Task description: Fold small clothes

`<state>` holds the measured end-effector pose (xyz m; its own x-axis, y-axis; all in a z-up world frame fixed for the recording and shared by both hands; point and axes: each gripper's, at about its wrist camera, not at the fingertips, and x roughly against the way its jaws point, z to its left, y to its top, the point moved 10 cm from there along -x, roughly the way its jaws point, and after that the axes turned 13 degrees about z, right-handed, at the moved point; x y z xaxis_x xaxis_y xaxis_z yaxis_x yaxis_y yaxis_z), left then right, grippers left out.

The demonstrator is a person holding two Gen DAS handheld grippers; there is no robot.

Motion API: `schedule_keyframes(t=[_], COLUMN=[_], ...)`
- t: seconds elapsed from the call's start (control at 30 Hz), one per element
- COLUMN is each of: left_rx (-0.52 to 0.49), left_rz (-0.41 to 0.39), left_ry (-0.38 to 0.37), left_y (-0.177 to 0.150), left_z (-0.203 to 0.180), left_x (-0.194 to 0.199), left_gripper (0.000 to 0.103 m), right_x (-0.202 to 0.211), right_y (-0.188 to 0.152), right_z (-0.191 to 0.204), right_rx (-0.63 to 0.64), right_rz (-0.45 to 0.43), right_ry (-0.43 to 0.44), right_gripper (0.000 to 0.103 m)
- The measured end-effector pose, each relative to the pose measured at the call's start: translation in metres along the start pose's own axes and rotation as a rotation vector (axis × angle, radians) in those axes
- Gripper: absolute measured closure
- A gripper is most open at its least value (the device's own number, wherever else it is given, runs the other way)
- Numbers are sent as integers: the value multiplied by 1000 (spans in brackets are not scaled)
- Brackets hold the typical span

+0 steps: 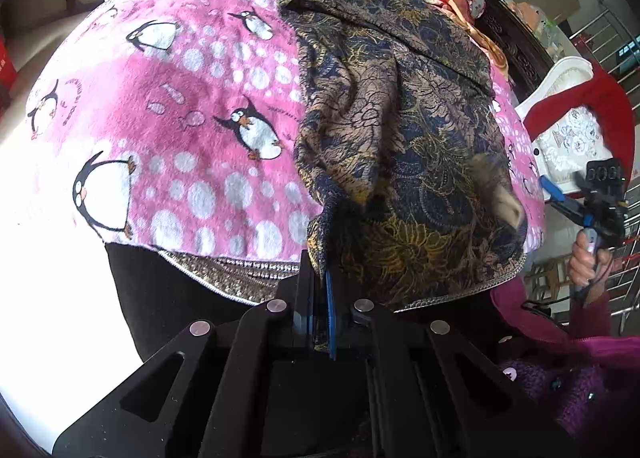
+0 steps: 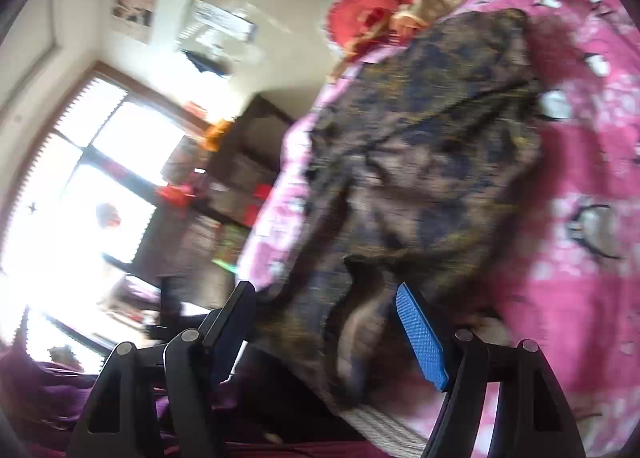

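a pink fleece blanket with penguins and white dots covers the bed. just right of its middle lies the crumpled navy, brown and gold floral garment. the left gripper pinches its near hem tight. at far right, the right gripper stands wide apart, gripping nothing. no writing is legible.

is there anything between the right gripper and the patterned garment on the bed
Nothing visible. The right hand-held gripper is open, and the dark floral-patterned garment on the pink penguin blanket lies directly ahead between its fingers. The left hand-held gripper is shut on the garment's near edge.
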<state>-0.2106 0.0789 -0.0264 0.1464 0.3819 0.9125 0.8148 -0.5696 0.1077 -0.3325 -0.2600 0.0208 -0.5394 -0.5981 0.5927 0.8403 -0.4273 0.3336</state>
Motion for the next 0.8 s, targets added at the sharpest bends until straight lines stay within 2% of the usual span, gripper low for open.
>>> schedule_keyframes(t=[0.07, 0.13, 0.2, 0.33, 0.43, 0.53, 0.57, 0.67, 0.7, 0.77, 0.8], left_rx=[-7, -13, -11, 3, 13, 22, 25, 13, 1, -24, -32], left_rz=[3, 11, 24, 47, 41, 36, 35, 34, 36, 38, 37], left_ry=[12, 22, 31, 29, 42, 33, 33, 45, 59, 85, 96], left_y=[1, 2, 4, 6, 7, 7, 7, 8, 8, 8, 8], left_z=[0, -1, -2, -1, 3, 5, 6, 3, 1, -1, -2], left_x=[-4, -10, -16, -28, -28, -28, -29, -32, -33, -35, -36], left_gripper=[100, 100, 100, 98, 82, 75, 69, 62, 61, 59, 59], right_x=[0, 0, -3, -37, -78, -103, -109, -116, -118, -116, -112], right_y=[-9, -13, -10, 5, 12, 12, 13, 13, 13, 15, 14], right_z=[-20, -25, -17, 8, 7, 4, 2, -5, -11, -18, -19], right_rx=[-36, -43, -2, 102, 145, 145, 145, 114, 94, 82, 88], right_rz=[22, 16, 13, 35, 109, 162, 170, 165, 164, 157, 148], right_ry=[-89, -144, -179, -282, -372, -407, -416, -432, -440, -474, -489], right_gripper=[32, 32, 32, 32, 32, 32, 32, 34, 40, 85, 94])
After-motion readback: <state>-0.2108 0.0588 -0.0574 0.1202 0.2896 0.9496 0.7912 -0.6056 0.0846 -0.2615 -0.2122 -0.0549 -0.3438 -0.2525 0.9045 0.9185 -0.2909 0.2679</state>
